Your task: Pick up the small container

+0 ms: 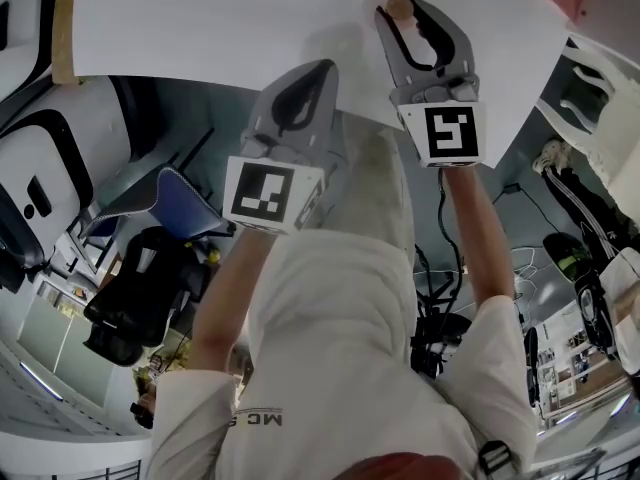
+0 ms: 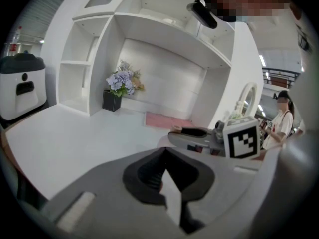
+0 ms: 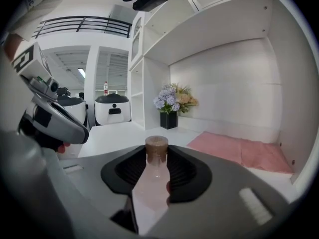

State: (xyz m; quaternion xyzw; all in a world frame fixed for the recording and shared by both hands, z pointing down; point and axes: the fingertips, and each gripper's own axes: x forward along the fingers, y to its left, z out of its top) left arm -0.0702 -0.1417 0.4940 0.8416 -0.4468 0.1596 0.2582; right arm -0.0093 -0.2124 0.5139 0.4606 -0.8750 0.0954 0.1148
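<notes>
The small container [image 3: 156, 156] is a narrow, clear little bottle with a pale, glassy body and a brown, grainy, cork-like round top. It sits between the jaws of the right gripper [image 1: 400, 6], lying along them with its brown top at the jaw tips and its body running back toward the camera. The ribbed dark pads close in on it from both sides, so this gripper is holding it. What the bottle has inside cannot be made out through its walls. In the head view only the brown top peeks out past the grey jaws, above the white tabletop [image 1: 200, 18].

The left gripper [image 1: 325, 66] is just beside the right one, with its smooth grey jaws brought together to a point and nothing between them. Each gripper carries a white cube with a black square marker, the right cube [image 1: 443, 133] and the left cube [image 1: 270, 193], and pale sleeves run back from both.

Beyond the bottle, a flat pink mat [image 3: 239, 151] lies on the white surface inside a smooth white shelf unit [image 3: 149, 83]. At the back corner a dark square vase [image 3: 168, 119] holds a bunch of lilac and cream flowers [image 3: 172, 99].
</notes>
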